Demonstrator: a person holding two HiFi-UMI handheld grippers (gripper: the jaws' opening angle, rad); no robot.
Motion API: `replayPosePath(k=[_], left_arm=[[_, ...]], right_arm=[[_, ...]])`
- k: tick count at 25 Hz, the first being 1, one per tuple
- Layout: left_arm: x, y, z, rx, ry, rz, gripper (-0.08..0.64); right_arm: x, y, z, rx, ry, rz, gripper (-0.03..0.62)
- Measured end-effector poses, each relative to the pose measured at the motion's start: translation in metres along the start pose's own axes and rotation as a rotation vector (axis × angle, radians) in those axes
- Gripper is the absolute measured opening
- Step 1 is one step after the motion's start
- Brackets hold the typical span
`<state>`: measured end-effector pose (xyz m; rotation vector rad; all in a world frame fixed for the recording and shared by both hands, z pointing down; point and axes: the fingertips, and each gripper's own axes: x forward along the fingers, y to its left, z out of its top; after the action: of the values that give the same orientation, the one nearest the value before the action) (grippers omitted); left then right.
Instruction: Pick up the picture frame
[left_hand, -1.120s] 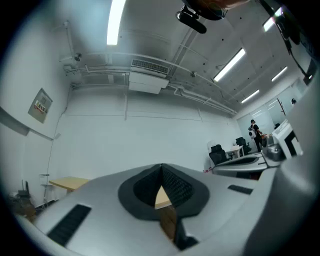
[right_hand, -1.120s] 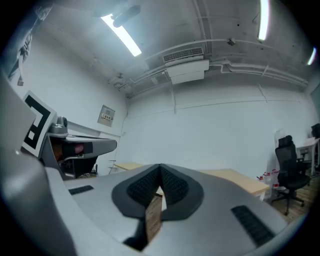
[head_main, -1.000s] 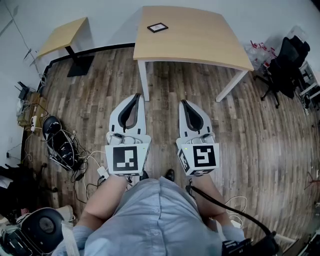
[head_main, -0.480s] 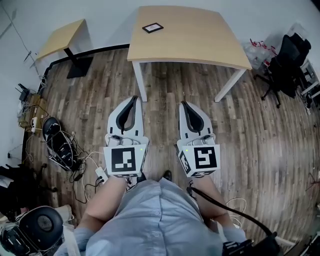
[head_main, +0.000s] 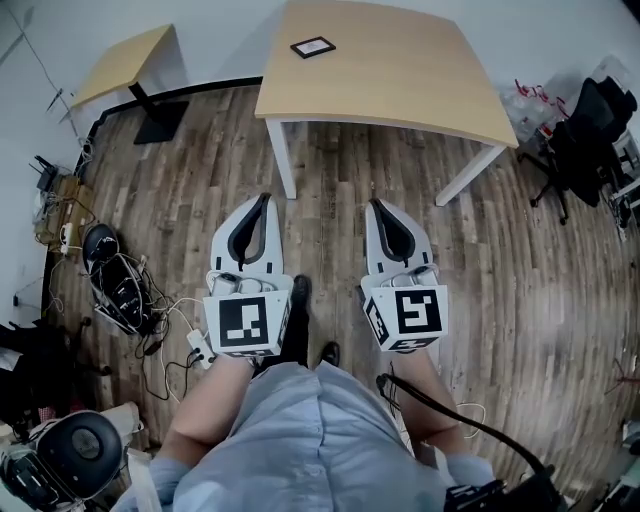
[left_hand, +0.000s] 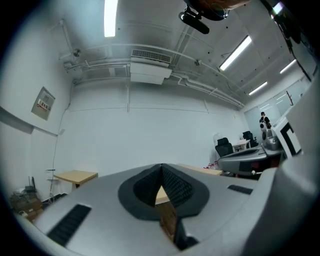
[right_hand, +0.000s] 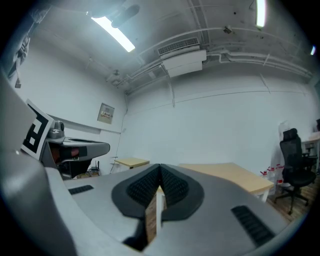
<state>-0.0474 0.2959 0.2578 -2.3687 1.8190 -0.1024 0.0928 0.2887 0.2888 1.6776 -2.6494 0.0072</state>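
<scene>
A small black picture frame (head_main: 313, 47) lies flat on the far left part of a light wooden table (head_main: 400, 75) in the head view. My left gripper (head_main: 266, 199) and right gripper (head_main: 376, 204) are held side by side over the wooden floor, well short of the table, both pointing level toward it. Each has its jaws shut with nothing between them. In the left gripper view the tips (left_hand: 161, 167) meet with the table edge behind. In the right gripper view the tips (right_hand: 160, 167) meet before the table (right_hand: 235, 176). The frame shows in neither gripper view.
A smaller wooden desk (head_main: 125, 65) stands at the far left. Cables and black gear (head_main: 120, 285) clutter the floor on the left. A black office chair (head_main: 585, 140) and bags (head_main: 530, 100) sit at the right. A white table leg (head_main: 281, 160) stands ahead of my left gripper.
Both grippers and the person have moved forward a little toward the table; the table and frame sit slightly nearer in the view. Jaws stayed shut.
</scene>
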Motion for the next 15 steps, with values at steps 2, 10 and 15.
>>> replayPosePath(k=[2,10,15], left_arm=[[0.016,0.013,-0.008,-0.011,0.002,0.012,0.000],[0.114,0.059,-0.019,-0.026,-0.017,-0.010,0.000],[0.163,0.084,-0.022,-0.035,-0.034,-0.042,0.000]], right_arm=[[0.017,-0.003,-0.005,0.002,0.009,-0.002,0.002],[0.124,-0.028,-0.005,-0.007,0.012,-0.021,0.002],[0.184,-0.036,0.004,-0.018,0.001,-0.035,0.002]])
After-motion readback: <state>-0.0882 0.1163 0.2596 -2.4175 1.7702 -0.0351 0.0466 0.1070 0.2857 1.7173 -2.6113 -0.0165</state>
